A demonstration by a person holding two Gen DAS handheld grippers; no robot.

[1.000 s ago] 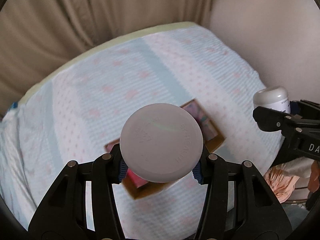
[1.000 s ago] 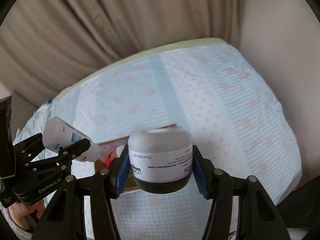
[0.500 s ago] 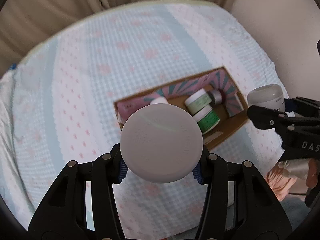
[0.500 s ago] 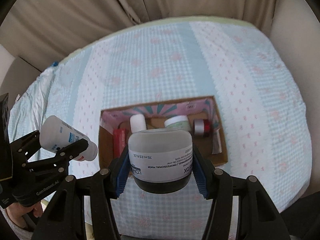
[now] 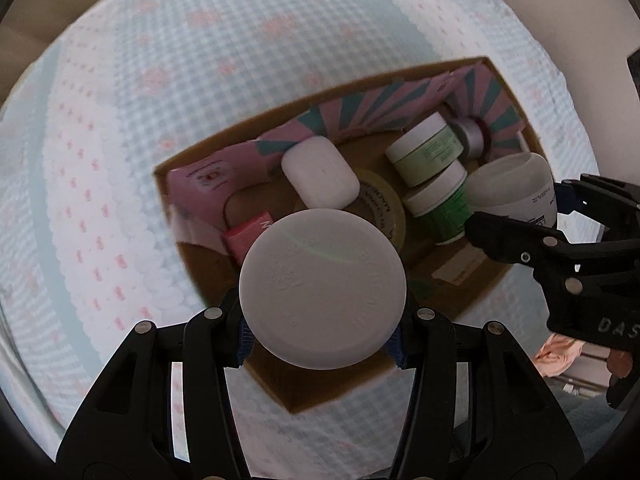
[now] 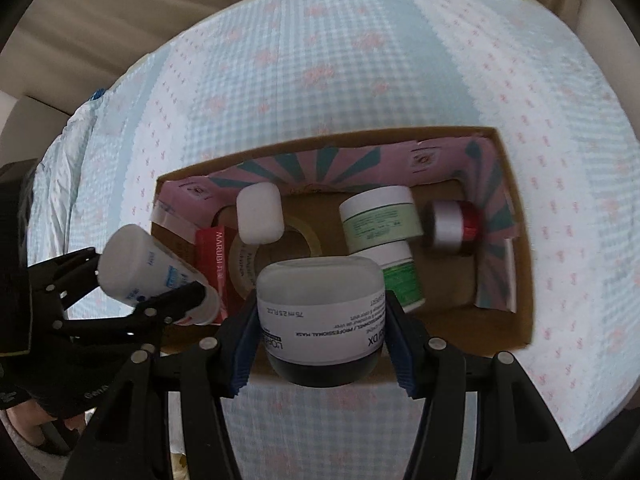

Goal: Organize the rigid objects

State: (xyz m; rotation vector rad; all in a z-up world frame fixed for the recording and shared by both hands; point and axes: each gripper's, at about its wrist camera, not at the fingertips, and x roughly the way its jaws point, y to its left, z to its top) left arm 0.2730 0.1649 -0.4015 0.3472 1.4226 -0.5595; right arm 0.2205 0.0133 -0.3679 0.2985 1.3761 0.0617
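My left gripper (image 5: 322,320) is shut on a white bottle (image 5: 322,288), seen end-on over the near left part of a cardboard box (image 5: 192,164); the bottle also shows in the right wrist view (image 6: 148,270). My right gripper (image 6: 320,344) is shut on a frosted jar with a white label and dark base (image 6: 320,308), held above the box's near edge (image 6: 520,280); the jar also shows in the left wrist view (image 5: 514,190). Inside the box lie a white case (image 6: 259,214), a red carton (image 6: 214,264), a tape roll (image 6: 244,268), two green jars (image 6: 380,220) and a silver-red jar (image 6: 452,226).
The box sits on a bed covered with a pale blue checked sheet with pink marks (image 6: 320,92). Beige curtains (image 6: 120,8) hang behind the bed. A wall (image 5: 580,20) runs along the right side. Pink cloth (image 5: 560,354) lies beyond the bed's near right edge.
Both grippers have tilted down and moved in over the box with bottle and jar still held. The box interior, mostly hidden a second ago, now fills the middle of both views.
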